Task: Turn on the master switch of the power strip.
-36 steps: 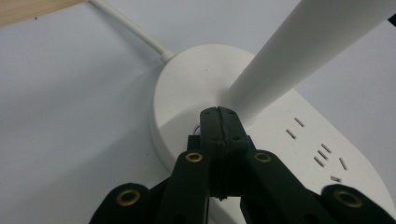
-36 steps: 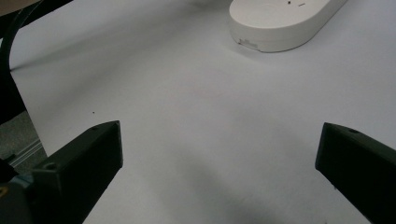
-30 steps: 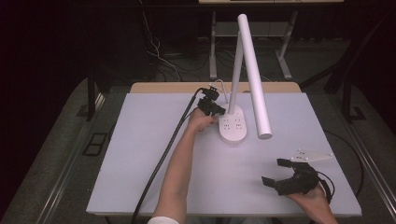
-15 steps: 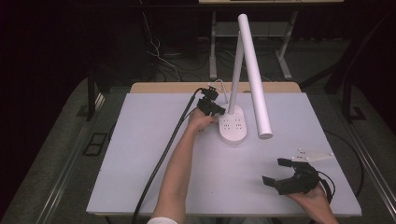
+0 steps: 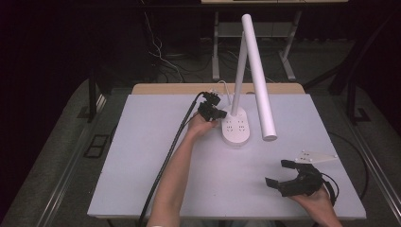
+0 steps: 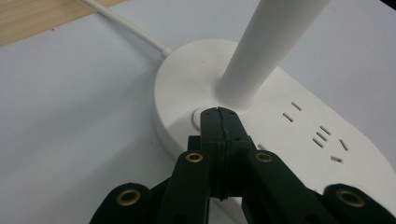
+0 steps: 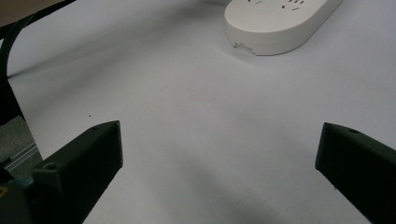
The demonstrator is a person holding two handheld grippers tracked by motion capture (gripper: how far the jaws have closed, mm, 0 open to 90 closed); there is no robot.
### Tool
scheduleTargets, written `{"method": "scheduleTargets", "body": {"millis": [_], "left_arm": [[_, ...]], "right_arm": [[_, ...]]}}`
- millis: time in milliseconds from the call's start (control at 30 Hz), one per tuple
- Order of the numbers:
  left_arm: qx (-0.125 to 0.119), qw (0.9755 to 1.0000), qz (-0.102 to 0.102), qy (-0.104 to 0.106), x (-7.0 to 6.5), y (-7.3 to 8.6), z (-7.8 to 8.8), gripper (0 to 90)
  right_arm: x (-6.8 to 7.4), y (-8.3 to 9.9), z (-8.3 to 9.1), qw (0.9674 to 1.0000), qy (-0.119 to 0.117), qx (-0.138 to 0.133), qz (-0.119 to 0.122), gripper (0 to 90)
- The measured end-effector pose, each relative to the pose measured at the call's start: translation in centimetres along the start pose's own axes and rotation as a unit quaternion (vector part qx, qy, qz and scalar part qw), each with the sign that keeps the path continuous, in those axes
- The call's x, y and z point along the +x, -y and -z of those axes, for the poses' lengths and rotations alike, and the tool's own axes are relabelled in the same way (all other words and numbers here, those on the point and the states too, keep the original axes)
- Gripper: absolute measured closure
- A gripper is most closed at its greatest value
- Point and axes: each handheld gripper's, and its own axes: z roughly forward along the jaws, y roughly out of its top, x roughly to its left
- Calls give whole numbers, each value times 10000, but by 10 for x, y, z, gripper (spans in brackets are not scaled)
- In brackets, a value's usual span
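At the near right corner of the bench (image 5: 142,179), the right claw (image 5: 287,172) rests in the person's hand with its jaws spread wide and nothing between them. In the right gripper view the two black jaws stand far apart at the lower corners, with bare white surface between them, and the lamp's base lies well beyond them at the top. A grey three-cornered plate (image 5: 316,156) sits just behind this claw.

Farther in, the person's left forearm (image 5: 176,175) stretches up the middle of the bench, and a black cable (image 5: 168,156) trails alongside it to the left claw (image 6: 219,114). That claw is closed, its jaws pressed flat together with nothing between them. In the left gripper view its joined tips sit on a small round button (image 6: 197,115) on the lamp base (image 5: 236,130), right at the foot of the lamp's upright stem (image 5: 239,71).

The base is a white oval with socket slots on top, standing near the middle of the bench's far half. From the top of the stem, the long white lamp head (image 5: 258,80) slopes down toward the near right. A thin white cord (image 6: 128,25) leaves the base toward the bench's far wooden edge (image 5: 165,89).
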Motion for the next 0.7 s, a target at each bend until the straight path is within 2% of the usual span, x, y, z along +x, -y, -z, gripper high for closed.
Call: {"method": "scheduleTargets", "body": {"millis": [233, 300, 333, 400, 467, 500, 533, 600, 667, 700], "left_arm": [[-182, 9998, 13, -28, 6, 5, 16, 900], [-262, 9995, 157, -6, 6, 7, 21, 899], [-187, 9998, 25, 2, 9, 8, 24, 899], [-260, 9996, 70, -10, 9, 9, 28, 898], [-220, 9998, 8, 2, 11, 10, 33, 898], [-301, 9995, 91, 12, 10, 11, 34, 897], [-260, 9997, 40, -6, 11, 12, 38, 884], [-413, 9990, 146, 2, 10, 13, 42, 864], [-432, 9990, 154, -1, 10, 14, 48, 839], [-613, 9974, 381, 3, 7, 15, 49, 821]], "right_arm": [[0, 0, 0, 10000, 5, 4, 4, 2], [0, 0, 0, 10000, 10, 7, 15, 2], [0, 0, 0, 10000, 12, 8, 18, 2], [-1, 0, 0, 10000, 14, 8, 16, 2], [-1, 0, 0, 10000, 9, 6, -3, 2], [-1, 0, 0, 10000, 13, 1, 13, 2], [-1, 1, 0, 10000, 14, 5, 7, 2], [-1, 1, 0, 10000, 16, 4, 2, 2], [-1, 1, 1, 10000, 19, -3, 6, 2], [-1, 1, 1, 10000, 18, -9, 6, 2]]}}
